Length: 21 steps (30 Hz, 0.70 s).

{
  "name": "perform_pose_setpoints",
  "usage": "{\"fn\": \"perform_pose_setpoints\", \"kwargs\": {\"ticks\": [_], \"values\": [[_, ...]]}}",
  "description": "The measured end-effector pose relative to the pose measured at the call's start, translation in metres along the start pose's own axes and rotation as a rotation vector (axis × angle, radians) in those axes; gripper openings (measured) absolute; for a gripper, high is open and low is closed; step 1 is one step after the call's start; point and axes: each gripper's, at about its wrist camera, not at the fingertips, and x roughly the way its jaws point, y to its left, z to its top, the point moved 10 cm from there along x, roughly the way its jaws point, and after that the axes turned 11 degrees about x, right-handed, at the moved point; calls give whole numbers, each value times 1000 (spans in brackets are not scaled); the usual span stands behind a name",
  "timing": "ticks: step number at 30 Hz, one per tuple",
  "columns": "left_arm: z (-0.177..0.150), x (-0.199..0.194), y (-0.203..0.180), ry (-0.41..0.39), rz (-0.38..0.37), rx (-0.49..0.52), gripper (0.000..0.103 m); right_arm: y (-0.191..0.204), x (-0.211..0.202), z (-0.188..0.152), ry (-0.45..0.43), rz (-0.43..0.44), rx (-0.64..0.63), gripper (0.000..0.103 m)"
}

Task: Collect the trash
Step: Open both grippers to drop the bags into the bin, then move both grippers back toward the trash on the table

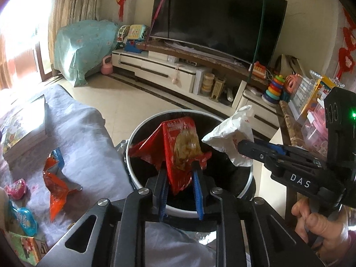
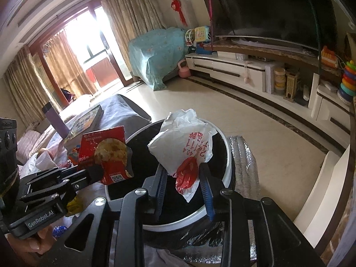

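A round trash bin (image 1: 135,133) with a white rim and a black liner stands on the floor beside the table; it also shows in the right wrist view (image 2: 229,153). My left gripper (image 1: 179,166) is shut on a red snack wrapper (image 1: 178,146) and holds it over the bin's opening; the wrapper also shows in the right wrist view (image 2: 104,153). My right gripper (image 2: 184,171) is shut on a crumpled white plastic bag (image 2: 184,142) with red print, also over the bin. The bag shows in the left wrist view (image 1: 231,131) too.
An orange wrapper (image 1: 55,184), a pink packet (image 1: 16,188) and a blue packet (image 1: 23,219) lie on the cloth-covered table (image 1: 89,146) at left, with a book (image 1: 22,131). A TV cabinet (image 1: 169,71) runs along the far wall. A shelf with toys (image 1: 311,102) is at right.
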Motion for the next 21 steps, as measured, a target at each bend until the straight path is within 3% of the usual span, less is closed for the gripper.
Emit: {"fn": "perform_pose_setpoints", "kwargs": {"ticks": [4, 7, 10, 14, 21], "values": [[0, 1, 2, 5, 0, -22, 50, -3, 4, 2, 12, -7, 5, 44], [1, -8, 3, -15, -6, -36, 55, -3, 0, 2, 5, 5, 21, 61], [-2, -20, 3, -28, 3, -41, 61, 0, -9, 2, -12, 16, 35, 66], [-12, -45, 0, -55, 10, -46, 67, 9, -21, -3, -35, 43, 48, 81], [-47, -85, 5, -76, 39, -86, 71, 29, -34, -20, -39, 79, 51, 86]]}}
